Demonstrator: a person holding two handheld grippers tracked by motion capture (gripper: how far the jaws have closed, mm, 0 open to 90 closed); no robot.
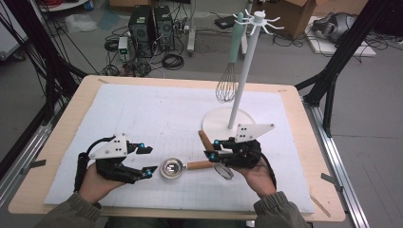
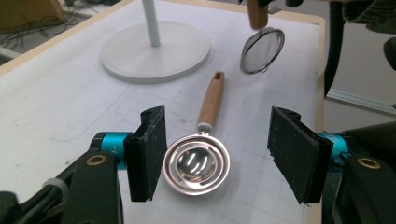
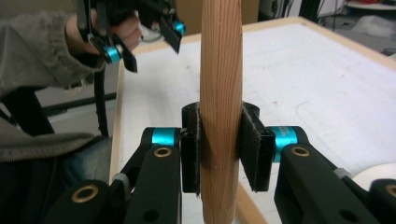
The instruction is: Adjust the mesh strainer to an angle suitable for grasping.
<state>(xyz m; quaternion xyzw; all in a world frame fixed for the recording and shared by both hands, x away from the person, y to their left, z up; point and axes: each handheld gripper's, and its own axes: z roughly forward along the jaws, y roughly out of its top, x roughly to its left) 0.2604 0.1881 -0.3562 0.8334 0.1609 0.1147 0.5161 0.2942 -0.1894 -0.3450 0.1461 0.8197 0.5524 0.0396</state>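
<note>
We hold a small round wire-mesh strainer with a wooden handle [image 1: 207, 141] in the right gripper [image 1: 212, 148], its pads clamped on either side of the handle; the right gripper view shows the grain running straight up between the black pads [image 3: 256, 154]. The strainer is lifted off the white foam mat [image 1: 142, 114], mesh ring hanging low toward our side, handle tip angled toward the white round base of the utensil stand [image 1: 216, 124].

The left gripper [image 1: 148, 161] stands released, its jaws well apart, pressing on nothing. Between them lies a shiny steel round scoop with a short wooden handle [image 1: 172, 167], flat on the mat, bowl up, handle pointing toward the right hand.

What could go wrong: the right grip sits on a smooth, rounded handle, so the strainer could swivel in the pads as we raise it toward the hooks of the stand [image 1: 259, 20]. A green-handled wire whisk [image 1: 230, 71] already hangs there, and a careless approach could knock it swinging. A nudge from the left jaws would send the scoop skating across the mat.

The left gripper view gives us the mesh ring [image 2: 262, 49] hanging clear above the mat, just past the scoop handle's end, a gap we cannot judge well from the high view. Only the high view takes in the hooks and the whisk. Whether the strainer handle has a hanging hole we cannot tell; the scoop handle seems to have one.
</note>
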